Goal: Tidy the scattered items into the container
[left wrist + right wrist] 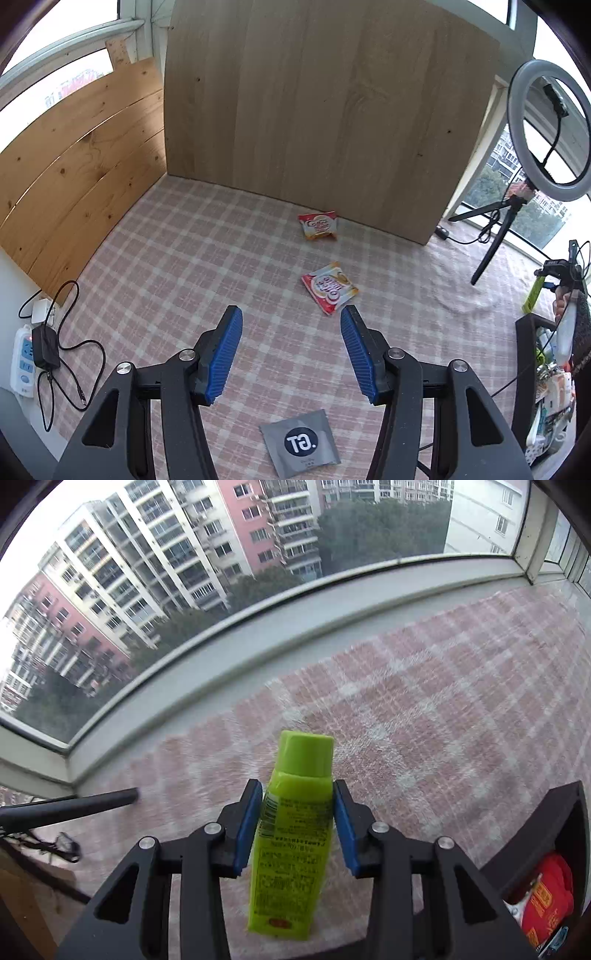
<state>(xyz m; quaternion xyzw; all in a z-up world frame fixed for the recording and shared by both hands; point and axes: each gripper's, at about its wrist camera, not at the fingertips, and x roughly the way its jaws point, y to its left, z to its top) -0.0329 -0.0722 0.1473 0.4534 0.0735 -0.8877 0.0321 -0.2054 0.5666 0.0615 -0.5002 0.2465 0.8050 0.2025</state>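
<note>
Green tube (291,834): it sits cap-forward between the blue pads of your right gripper (297,794), which is clenched on it, both pads against its sides just below the cap. The tube is held above the pink checked cloth (424,709). The right wrist view is motion-blurred, so the print on the tube cannot be read.

Container (554,812): a dark open bin at the lower right edge of the right wrist view, just beside your right gripper. A red packet (550,897) already lies inside it. In the left wrist view the same bin shows at the far right edge, with mixed items in it that are too small to identify.

Left gripper (291,314): fingers released, spread wide, nothing between them. It hangs over the cloth.

Scattered items, left wrist view:
- Grey sachet (301,445) with a round black logo, flat on the cloth, below and between the fingers.
- Red-and-white snack packet (330,287), flat, just beyond your right-hand fingertip.
- Second snack packet (318,226), farther off, near the foot of the upright wooden board (325,103).

Surroundings: ring light on a tripod (548,129) to the right; power strip (24,363) with black cables at the left edge.
</note>
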